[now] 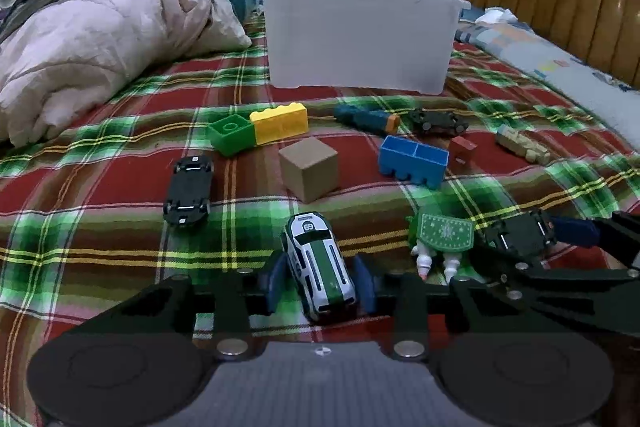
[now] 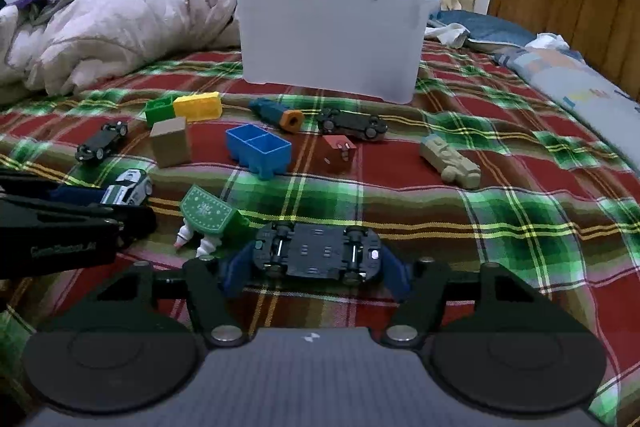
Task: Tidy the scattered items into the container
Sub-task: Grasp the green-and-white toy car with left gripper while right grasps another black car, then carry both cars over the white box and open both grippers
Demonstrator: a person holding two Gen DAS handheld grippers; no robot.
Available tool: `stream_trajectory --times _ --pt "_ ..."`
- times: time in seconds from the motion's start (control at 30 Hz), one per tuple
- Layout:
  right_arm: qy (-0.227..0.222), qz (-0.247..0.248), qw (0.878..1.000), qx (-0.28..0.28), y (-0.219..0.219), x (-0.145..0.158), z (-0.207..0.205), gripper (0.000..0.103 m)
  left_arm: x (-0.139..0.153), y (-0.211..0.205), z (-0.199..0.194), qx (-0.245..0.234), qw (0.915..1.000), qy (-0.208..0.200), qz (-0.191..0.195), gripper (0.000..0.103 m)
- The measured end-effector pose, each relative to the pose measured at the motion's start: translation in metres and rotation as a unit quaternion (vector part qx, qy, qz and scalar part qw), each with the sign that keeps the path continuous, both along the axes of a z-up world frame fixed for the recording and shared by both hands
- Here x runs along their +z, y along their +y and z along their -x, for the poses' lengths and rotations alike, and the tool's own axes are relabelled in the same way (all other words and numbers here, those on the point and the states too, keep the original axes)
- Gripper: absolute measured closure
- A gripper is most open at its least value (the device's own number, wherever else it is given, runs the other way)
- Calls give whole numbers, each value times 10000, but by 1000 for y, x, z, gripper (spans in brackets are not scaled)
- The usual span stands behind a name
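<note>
**Two toy cars between the claws, the tub waiting at the far side**

A white plastic container (image 1: 356, 39), plain-walled and open at the top, stands on the plaid bedspread (image 1: 100, 187) at the far side of the scatter, well apart from both claws. Between it and them lie a wooden cube (image 1: 309, 169), a blue brick (image 1: 413, 161) with its hollow side up, a yellow brick (image 1: 279, 123) touching a green brick (image 1: 231, 134), and a black car (image 1: 188, 189) on its roof to the left.

The left gripper (image 1: 320, 285) has narrowed around a white and green racing car (image 1: 318, 265) marked 69, nose pointing away; its blue pads sit right against the car's flanks, though I cannot tell if they press.

The right gripper (image 2: 316, 269) stands wider, and an upturned dark car (image 2: 316, 253) lies crosswise between its pads, which meet its two ends. A green-caped figure (image 2: 208, 217) lies just left of it.
</note>
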State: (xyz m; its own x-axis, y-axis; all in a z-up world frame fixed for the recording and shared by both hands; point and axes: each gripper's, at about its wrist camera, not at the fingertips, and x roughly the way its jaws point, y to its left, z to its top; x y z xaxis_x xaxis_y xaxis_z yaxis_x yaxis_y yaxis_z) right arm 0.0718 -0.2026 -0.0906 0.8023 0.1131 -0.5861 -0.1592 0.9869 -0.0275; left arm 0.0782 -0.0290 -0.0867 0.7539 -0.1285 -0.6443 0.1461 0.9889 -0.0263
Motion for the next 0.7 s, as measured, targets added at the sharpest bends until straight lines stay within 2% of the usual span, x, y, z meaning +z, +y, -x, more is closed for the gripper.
stream_trajectory --times 0.17,0.47,0.7 --pt "-83 -144 9998 -51 -5 6 3 34 1 1 1 -44 10000 -50 25 68" --pt "-360 -224 9989 -179 -14 22 10 34 21 12 2 49 9997 -211 138 68" --pt "-691 -311 9969 -209 -20 54 6 34 62 22 -2 35 9979 -572 301 68"
